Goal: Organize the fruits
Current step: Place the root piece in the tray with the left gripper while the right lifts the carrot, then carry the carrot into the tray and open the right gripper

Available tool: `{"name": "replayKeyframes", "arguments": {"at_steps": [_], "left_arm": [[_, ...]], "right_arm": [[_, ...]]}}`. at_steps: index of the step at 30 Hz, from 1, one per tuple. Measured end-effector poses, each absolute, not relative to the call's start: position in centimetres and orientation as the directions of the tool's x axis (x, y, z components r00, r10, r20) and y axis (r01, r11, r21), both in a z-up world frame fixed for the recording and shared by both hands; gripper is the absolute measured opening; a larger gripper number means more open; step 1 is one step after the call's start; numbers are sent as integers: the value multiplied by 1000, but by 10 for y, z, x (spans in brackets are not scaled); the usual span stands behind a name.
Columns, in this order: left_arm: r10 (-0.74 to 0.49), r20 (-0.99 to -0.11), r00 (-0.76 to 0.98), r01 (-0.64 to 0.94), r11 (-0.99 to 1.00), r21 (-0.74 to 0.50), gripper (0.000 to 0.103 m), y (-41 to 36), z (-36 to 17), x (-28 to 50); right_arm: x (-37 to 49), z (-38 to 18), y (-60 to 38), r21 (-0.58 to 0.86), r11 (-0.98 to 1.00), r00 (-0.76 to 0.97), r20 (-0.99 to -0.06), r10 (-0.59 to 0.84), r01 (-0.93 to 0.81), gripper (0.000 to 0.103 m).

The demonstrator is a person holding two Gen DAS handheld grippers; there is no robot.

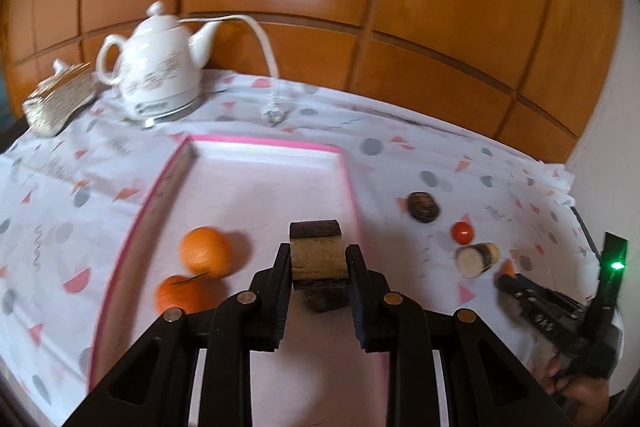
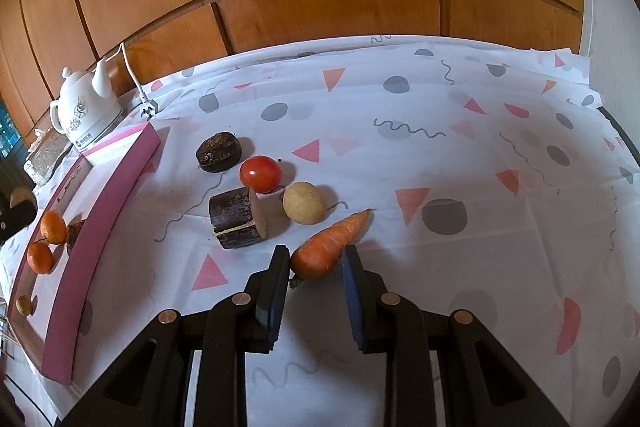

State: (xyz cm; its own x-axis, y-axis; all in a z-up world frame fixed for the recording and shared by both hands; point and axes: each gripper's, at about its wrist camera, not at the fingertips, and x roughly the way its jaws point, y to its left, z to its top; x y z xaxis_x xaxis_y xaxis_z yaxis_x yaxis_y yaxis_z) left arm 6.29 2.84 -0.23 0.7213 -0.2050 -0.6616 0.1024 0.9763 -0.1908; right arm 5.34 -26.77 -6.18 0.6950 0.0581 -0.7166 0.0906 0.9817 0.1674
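Left gripper (image 1: 316, 259) pinches a dark-barked, pale-cut sugarcane chunk (image 1: 317, 255) over the pink-rimmed white tray (image 1: 256, 183) beside two oranges (image 1: 206, 251), likely placing it next; right gripper (image 2: 316, 261), jaws spread, straddles the orange carrot (image 2: 330, 247) on the patterned tablecloth (image 2: 460, 155), needing closure.

Pink-rimmed tray (image 1: 240, 141) — orange carrot (image 2: 328, 245) (red tomato (image 2: 260, 173))

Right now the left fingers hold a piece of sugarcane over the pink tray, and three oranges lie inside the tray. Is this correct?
Not quite: only two oranges lie inside the pink tray, as the left wrist view shows. The rest holds: the left gripper does hold the sugarcane piece over the tray.
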Motion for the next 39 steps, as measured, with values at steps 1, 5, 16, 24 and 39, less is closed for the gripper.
{"name": "replayKeyframes", "arguments": {"at_steps": [1, 5, 16, 24, 39], "left_arm": [[-198, -665, 720, 93, 977, -191, 26, 33, -5, 62], [-160, -682, 713, 51, 983, -178, 26, 51, -16, 56], [-105, -688, 718, 5, 989, -147, 32, 60, -26, 46], [-73, -676, 734, -43, 987, -153, 61, 69, -23, 39], [15, -670, 742, -144, 980, -138, 85, 87, -21, 33]], "right_arm": [[53, -61, -267, 170, 981, 697, -715, 61, 89, 26], [47, -49, -263, 173, 983, 717, -694, 74, 66, 26], [38, -9, -196, 199, 960, 722, -633, 280, -198, 26], [37, -9, -122, 196, 892, 626, -652, 428, -407, 27], [35, -27, -74, 184, 860, 549, -701, 455, -477, 38]]}}
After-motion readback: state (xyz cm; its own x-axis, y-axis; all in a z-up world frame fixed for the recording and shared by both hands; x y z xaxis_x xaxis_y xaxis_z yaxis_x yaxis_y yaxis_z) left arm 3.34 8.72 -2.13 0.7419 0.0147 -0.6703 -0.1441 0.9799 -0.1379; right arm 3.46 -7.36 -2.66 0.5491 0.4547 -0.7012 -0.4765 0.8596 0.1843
